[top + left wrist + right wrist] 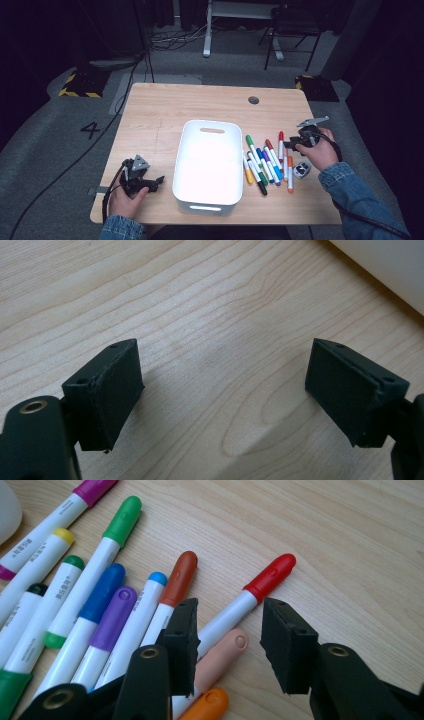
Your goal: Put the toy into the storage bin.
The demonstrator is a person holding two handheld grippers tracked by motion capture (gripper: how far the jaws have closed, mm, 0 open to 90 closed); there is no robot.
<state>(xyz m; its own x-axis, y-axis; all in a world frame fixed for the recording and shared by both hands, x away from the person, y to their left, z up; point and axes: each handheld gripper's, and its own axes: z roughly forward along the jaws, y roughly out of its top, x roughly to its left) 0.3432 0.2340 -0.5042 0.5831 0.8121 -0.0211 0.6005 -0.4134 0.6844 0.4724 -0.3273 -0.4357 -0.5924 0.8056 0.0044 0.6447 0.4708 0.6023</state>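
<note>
Several coloured markers [265, 162] lie side by side on the wooden table [165, 110], just right of a white bin [181, 150]. My right gripper [287, 144] hovers low over the right end of the row. In the right gripper view its jaws [227, 635] stand open on either side of the red-capped marker [270, 577], and the pads do not press on it. A peach cap [225, 652] and an orange cap [207, 705] lie just below. My left gripper [159, 181] rests left of the bin, open over bare wood [225, 385], with nothing between its pads.
The bin's white wall [385, 265] is close to the left gripper, at the upper right of its view. A small grey and white object [301, 170] lies by the right hand. A round cable hole [253, 100] sits near the table's far edge.
</note>
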